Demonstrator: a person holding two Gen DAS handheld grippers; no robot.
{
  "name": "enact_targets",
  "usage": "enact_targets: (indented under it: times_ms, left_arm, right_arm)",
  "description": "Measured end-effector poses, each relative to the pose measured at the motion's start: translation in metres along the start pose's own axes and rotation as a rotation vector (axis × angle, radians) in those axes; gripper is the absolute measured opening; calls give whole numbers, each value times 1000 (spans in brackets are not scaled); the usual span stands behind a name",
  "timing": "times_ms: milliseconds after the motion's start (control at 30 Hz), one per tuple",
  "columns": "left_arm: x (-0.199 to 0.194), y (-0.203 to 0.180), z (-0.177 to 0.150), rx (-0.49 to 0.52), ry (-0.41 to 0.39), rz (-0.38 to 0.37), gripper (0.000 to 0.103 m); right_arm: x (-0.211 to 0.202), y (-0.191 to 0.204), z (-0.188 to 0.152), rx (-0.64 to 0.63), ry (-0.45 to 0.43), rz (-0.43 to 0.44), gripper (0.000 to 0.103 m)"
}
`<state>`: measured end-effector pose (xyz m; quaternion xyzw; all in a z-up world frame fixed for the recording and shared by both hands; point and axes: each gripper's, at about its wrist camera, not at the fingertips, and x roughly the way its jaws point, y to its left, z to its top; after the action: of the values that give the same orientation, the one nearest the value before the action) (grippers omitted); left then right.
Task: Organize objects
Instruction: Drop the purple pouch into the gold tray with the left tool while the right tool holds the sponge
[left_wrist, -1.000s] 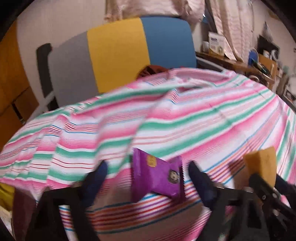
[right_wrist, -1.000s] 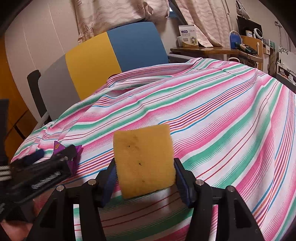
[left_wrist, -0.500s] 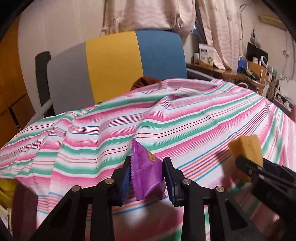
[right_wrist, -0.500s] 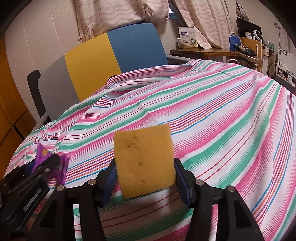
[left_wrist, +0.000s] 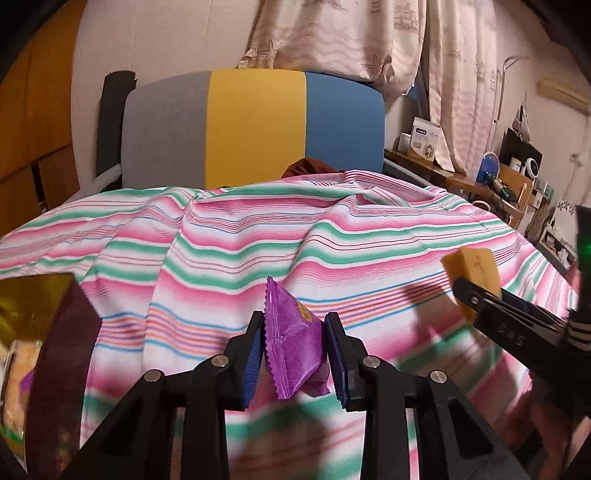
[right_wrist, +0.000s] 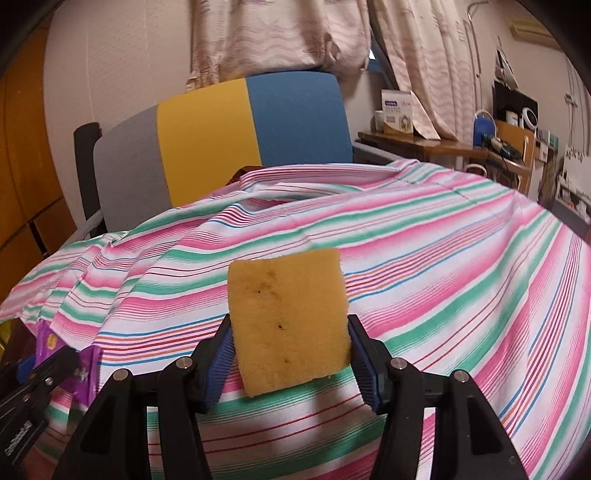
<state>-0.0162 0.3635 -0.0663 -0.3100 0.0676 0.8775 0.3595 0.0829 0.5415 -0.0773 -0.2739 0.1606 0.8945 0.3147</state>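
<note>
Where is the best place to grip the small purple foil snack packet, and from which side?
Across its puffed middle, as the left gripper does now: the small purple foil snack packet stands on edge between the pads, crimped ends up and down. Coming from the near side probably suits it; the serrated ends are likely thin and slippery.

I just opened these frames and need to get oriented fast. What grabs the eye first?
The pink, green and white striped cloth fills both views. Close up in the right wrist view, the right hand-held gripper clamps a stained yellow sponge; in the left wrist view the left hand-held gripper pinches a purple packet. Behind the cloth stands a grey, yellow and blue chair back.
</note>
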Motion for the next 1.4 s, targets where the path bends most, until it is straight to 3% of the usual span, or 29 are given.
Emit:
enact_targets:
  times_ms: [267,500,967,1400]
  left_arm:
    - [-46,5,-19,-1,-19,-75,33]
    - [-80,31,-25,-67,-42,-80,33]
    - [-129,123,-14,-233,-109,38,33]
    - [-114,216,3,-379,-43,168,33]
  right_arm:
    - [4,8,0,-44,14,-17,58]
    - [2,11,-1,-73,13,-27,58]
    - [4,27,-2,-152,20,-28,58]
    - [-3,32,-3,-175,-13,-20,58]
